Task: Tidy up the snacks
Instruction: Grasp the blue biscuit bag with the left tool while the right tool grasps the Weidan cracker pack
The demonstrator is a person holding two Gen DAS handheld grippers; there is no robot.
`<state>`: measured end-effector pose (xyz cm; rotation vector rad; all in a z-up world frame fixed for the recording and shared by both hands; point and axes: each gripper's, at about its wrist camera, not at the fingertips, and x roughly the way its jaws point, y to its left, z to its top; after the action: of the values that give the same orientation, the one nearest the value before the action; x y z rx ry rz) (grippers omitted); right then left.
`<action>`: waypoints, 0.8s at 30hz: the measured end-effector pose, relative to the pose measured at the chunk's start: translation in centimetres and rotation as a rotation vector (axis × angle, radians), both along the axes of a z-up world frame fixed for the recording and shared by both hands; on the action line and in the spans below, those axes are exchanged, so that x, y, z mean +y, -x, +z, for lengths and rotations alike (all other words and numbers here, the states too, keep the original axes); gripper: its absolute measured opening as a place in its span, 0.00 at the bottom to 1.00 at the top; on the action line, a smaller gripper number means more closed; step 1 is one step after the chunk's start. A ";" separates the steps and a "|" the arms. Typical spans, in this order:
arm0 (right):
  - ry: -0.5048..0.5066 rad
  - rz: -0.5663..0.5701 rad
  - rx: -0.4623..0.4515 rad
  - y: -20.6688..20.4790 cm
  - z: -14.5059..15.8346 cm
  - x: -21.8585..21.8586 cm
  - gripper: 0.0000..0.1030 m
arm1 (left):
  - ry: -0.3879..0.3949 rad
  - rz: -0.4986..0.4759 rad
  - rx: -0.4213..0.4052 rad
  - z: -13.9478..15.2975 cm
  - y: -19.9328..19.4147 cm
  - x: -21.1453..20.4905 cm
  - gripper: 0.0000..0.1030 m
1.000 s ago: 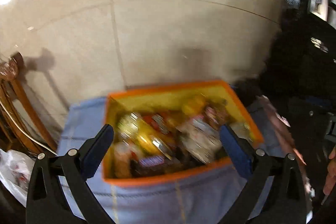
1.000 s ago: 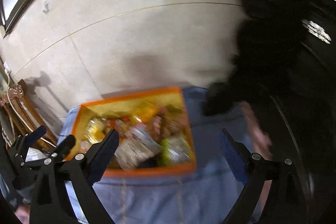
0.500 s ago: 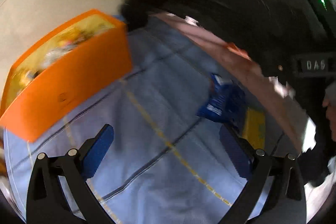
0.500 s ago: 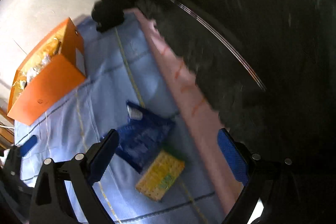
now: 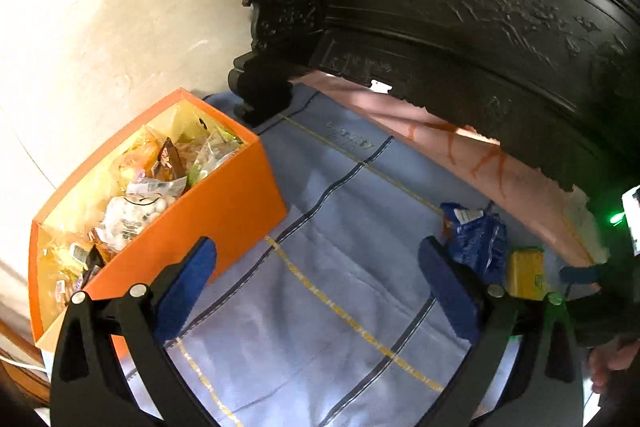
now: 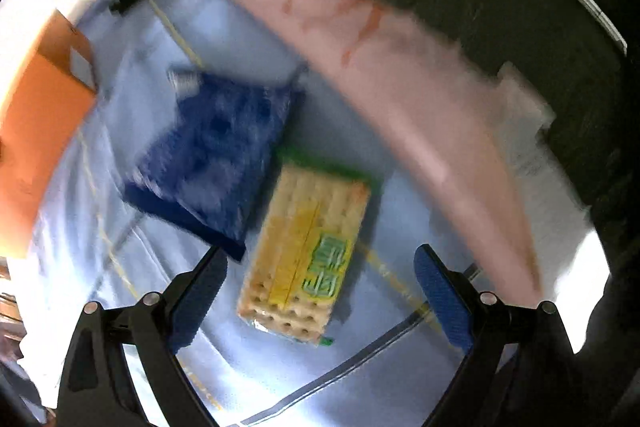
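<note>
An orange box (image 5: 224, 211) full of wrapped snacks stands at the left of a light blue cloth (image 5: 328, 291). A blue snack bag (image 5: 476, 239) and a yellow cracker pack (image 5: 525, 271) lie on the cloth at the right. My left gripper (image 5: 316, 275) hovers open over bare cloth between box and bag, holding nothing. In the right wrist view, the cracker pack (image 6: 308, 251) lies just ahead of my open right gripper (image 6: 320, 287), between the lines of its fingers. The blue bag (image 6: 220, 155) sits to the pack's upper left. The orange box (image 6: 40, 131) shows at the left edge.
A dark carved wooden furniture piece (image 5: 460, 11) looms behind the cloth, with a pink cloth strip (image 5: 460, 147) along its base. Pale stone floor (image 5: 100, 27) lies beyond the box. The right gripper's handle and a hand (image 5: 608, 367) show at the left wrist view's right edge.
Both grippers have swung from above the orange box to the right. The right gripper has dropped close over the cracker pack; the left has pulled back so the box's inside shows again.
</note>
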<state>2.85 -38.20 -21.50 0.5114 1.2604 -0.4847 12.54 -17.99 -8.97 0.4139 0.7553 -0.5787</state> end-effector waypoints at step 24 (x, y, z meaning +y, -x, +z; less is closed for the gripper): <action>0.120 -0.132 -0.042 8.0 -0.4 -1.7 0.94 | -0.054 -0.243 0.130 -5.5 1.6 -10.0 0.96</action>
<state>-5.10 -39.86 -21.91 0.5023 1.1539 -0.6534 10.95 -27.95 -14.43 0.5262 0.8525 -0.8204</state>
